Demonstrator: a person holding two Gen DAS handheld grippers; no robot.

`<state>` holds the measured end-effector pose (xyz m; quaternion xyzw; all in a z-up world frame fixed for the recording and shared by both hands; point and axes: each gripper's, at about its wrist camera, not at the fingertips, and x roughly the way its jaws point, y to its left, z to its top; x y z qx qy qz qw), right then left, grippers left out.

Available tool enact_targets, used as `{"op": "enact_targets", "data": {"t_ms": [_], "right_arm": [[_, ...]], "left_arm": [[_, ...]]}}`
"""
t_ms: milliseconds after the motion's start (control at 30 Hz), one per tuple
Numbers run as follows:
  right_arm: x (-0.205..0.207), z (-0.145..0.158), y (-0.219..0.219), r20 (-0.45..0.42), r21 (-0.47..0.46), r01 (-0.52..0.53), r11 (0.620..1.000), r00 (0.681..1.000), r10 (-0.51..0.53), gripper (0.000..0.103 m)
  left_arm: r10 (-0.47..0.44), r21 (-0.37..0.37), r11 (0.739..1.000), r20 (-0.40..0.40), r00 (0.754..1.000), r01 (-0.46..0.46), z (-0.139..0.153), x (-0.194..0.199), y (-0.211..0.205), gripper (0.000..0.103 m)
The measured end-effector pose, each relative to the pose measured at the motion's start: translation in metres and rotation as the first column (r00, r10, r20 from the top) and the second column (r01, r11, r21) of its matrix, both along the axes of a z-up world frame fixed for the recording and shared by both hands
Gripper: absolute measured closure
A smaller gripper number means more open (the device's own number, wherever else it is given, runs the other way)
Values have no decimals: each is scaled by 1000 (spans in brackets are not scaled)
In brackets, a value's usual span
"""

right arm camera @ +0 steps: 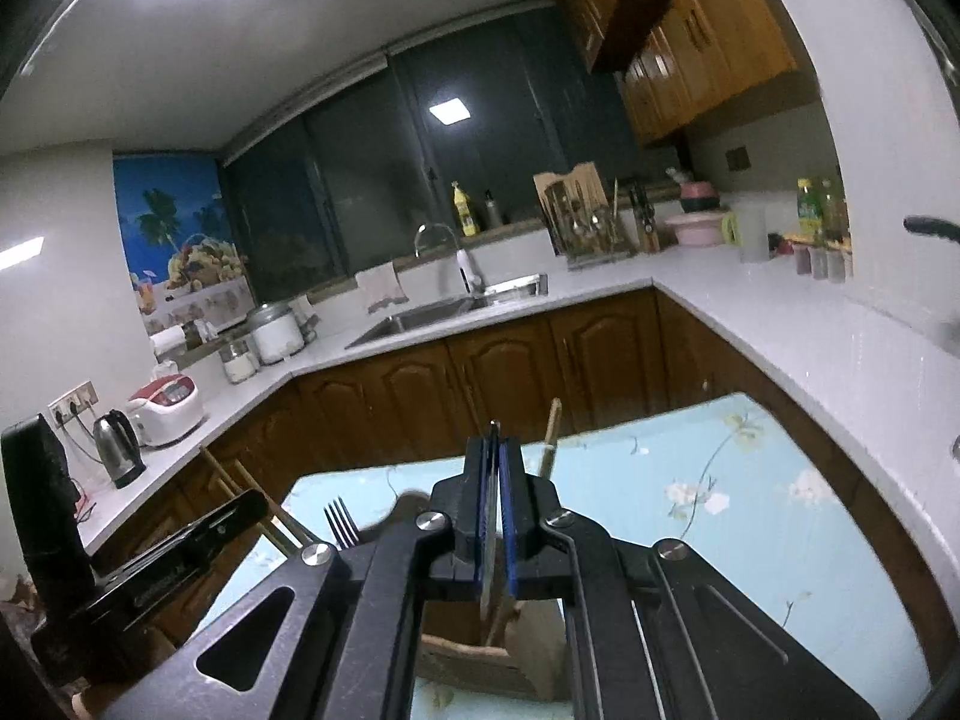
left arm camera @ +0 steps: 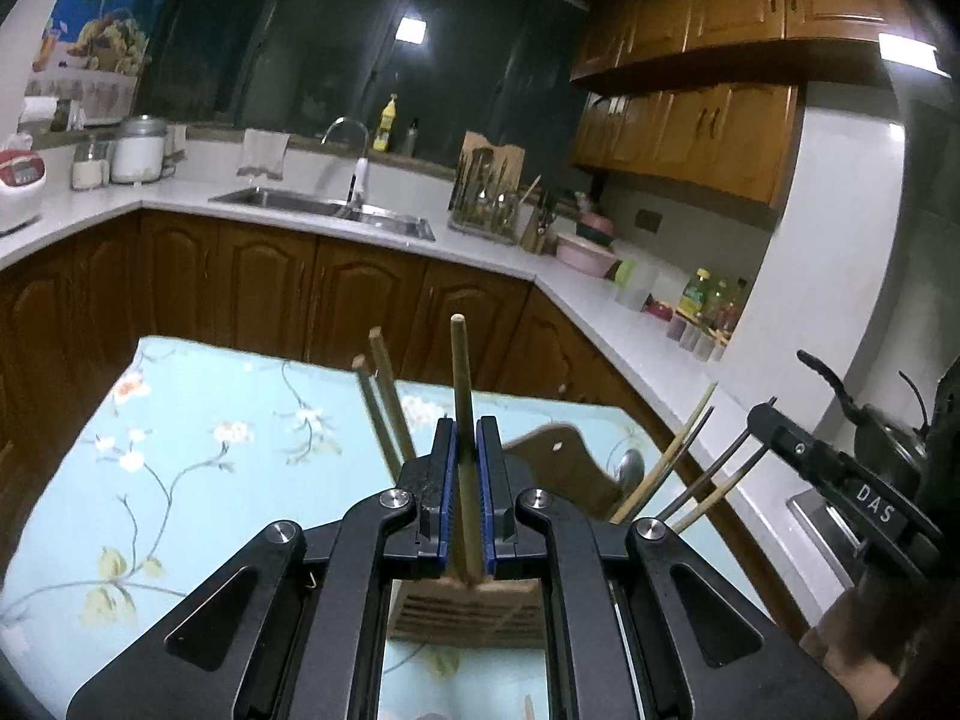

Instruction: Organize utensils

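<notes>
"DAS" (white letters) marks the right hand-held gripper.

The left gripper is made of black plastic, with two flat fingers that carry ribbed blue pads on their inner faces. Behind the jaws, black link arms spread to both sides, joined by round silver screws, and each outer arm has a long triangular cut-out. The right gripper has the same black body, blue pads and silver screws behind its jaws, and white letters reading DAS are printed on its side.
</notes>
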<state>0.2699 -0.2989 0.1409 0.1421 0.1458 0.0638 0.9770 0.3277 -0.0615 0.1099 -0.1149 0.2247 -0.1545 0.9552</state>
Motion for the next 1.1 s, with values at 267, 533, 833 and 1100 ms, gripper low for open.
{"op": "enact_targets", "data": {"t_ms": [267,533,833,1100], "right_arm": [[-5,-4,1,-14,-13,-10,1000,1000,10,99],[-3,3,0,-30,-6,-17,1000,999,17,98],[-5,5,-1,-41,13,-22,1000,999,22,90],[-30,16,-7,3,44,-13,999,1000,13,56]], "left_arm": [[-2,11,1000,-46,999,3,-13,6,2,97],[-13,14,1000,-79,997,14,-9,10,4,95],[-7,12,1000,-63,998,8,-2,-5,4,72],[3,-5,1000,-65,998,-3,-2,-34,13,62]]}}
